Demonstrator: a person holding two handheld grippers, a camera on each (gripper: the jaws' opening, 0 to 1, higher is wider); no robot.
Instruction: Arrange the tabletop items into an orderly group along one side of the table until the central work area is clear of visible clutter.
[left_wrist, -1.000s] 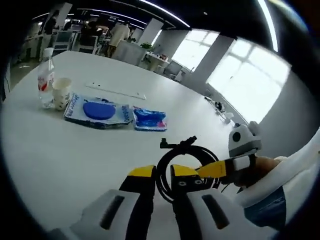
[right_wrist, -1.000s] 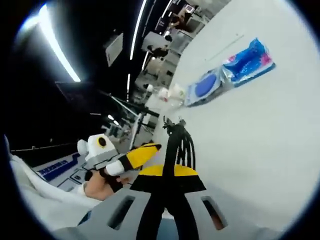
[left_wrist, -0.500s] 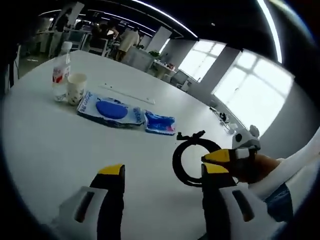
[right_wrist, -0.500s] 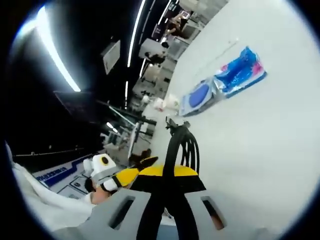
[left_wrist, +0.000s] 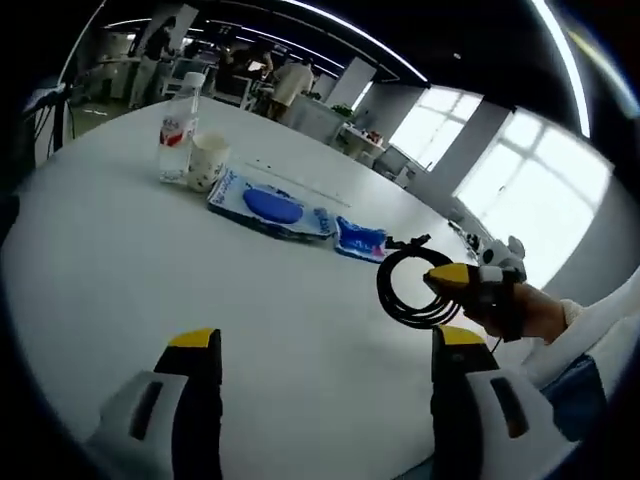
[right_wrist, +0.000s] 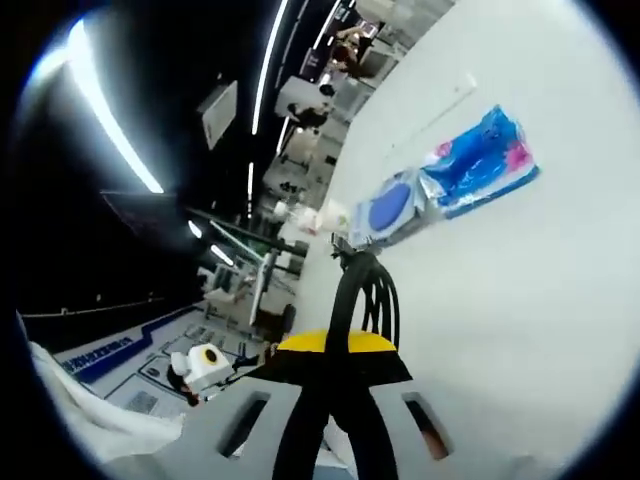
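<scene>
White desk (left_wrist: 90, 250) spans office. Blue packets (left_wrist: 270, 208), paper cup (left_wrist: 207, 162), water bottle (left_wrist: 177, 142) lined along far side. Right gripper (left_wrist: 452, 279) clamps coiled black cable (left_wrist: 412, 288) above desk. Left gripper (left_wrist: 318, 345) jaws wide, empty.

The smooth, matt white tabletop (left_wrist: 120, 260) carries glossy blue plastic packets (left_wrist: 270, 205), a clear plastic bottle (left_wrist: 178, 140), a paper cup (left_wrist: 207, 163) and a black rubbery cable coil (left_wrist: 410, 290).
</scene>
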